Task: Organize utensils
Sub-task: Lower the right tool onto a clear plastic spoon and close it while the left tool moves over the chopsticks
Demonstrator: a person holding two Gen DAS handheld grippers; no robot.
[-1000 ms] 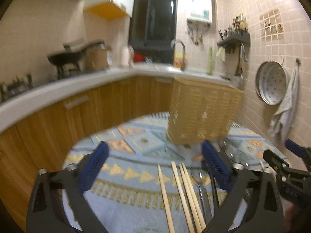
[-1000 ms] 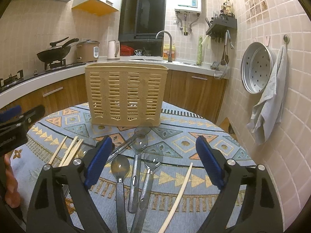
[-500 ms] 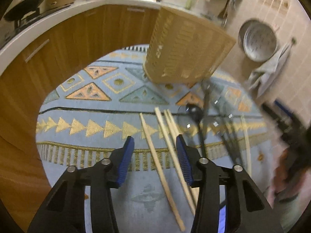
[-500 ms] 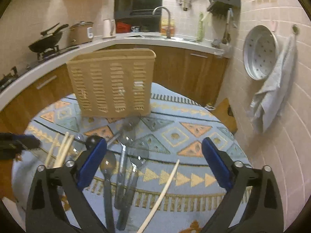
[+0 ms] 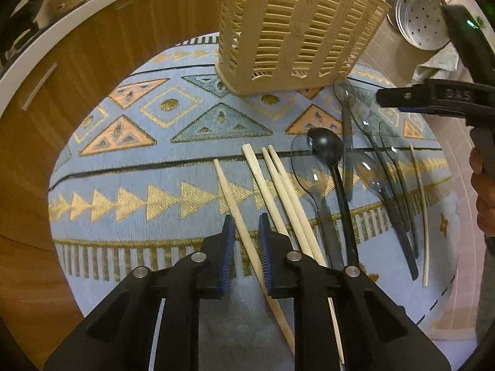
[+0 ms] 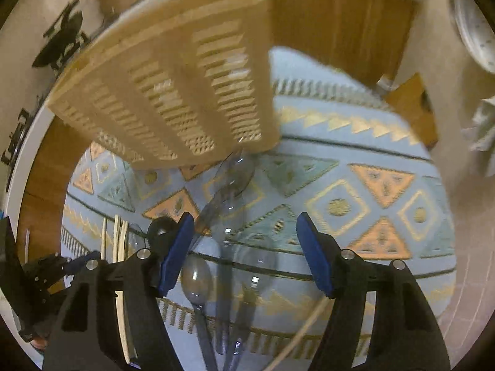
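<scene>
We see a round table under a soft blue woven cloth (image 5: 133, 182) with orange and gold triangles. A tall cream plastic basket (image 5: 297, 31) full of slots stands at its far side. Five pale wooden chopsticks lie flat on the cloth. Our left gripper (image 5: 245, 235) has its blue ridged jaws a little apart around the leftmost chopstick (image 5: 235, 204). Beside them lie one shiny black spoon (image 5: 328, 148) and several clear plastic spoons (image 6: 232, 216), overlapping. Our right gripper (image 6: 244, 247) hangs over these, jaws wide apart.
</scene>
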